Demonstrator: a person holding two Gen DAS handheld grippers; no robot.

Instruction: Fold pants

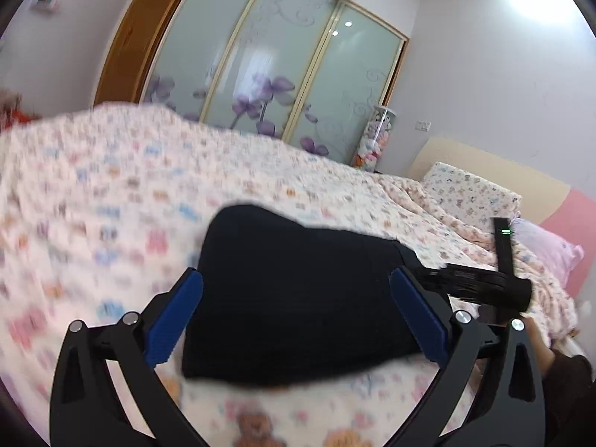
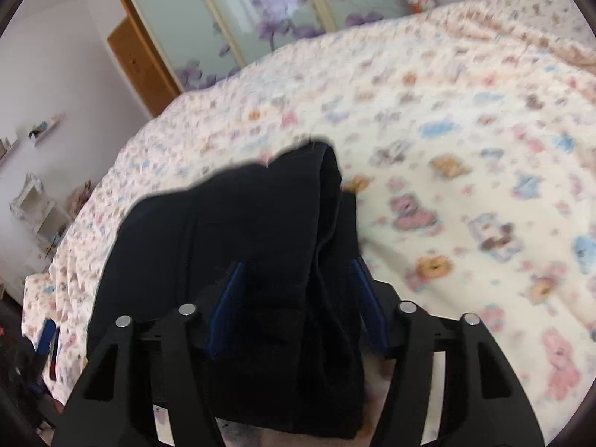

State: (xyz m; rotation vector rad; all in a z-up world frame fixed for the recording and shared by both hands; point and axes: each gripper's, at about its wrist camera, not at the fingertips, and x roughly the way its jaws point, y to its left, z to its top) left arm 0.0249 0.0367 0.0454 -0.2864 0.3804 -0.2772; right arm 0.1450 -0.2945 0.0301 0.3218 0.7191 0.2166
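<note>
The black pants [image 1: 298, 298] lie folded into a compact dark bundle on the bed's teddy-bear quilt [image 1: 111, 186]. My left gripper [image 1: 296, 287] is open, its blue pads [image 1: 175, 320] wide apart on either side of the bundle. In the right wrist view the pants [image 2: 242, 242] are bunched in thick folds. My right gripper [image 2: 296, 264] is open around one thick fold; the blue pads [image 2: 227, 305] stand apart on both sides of it. The right gripper's body shows at the left wrist view's right [image 1: 484, 287].
The quilt [image 2: 465, 149] covers the whole bed. A pillow [image 1: 469, 193] and pink headboard [image 1: 570, 231] are at the far right. A wardrobe with frosted flower doors [image 1: 275, 63] stands behind the bed. White shelves [image 2: 33, 201] stand at the left.
</note>
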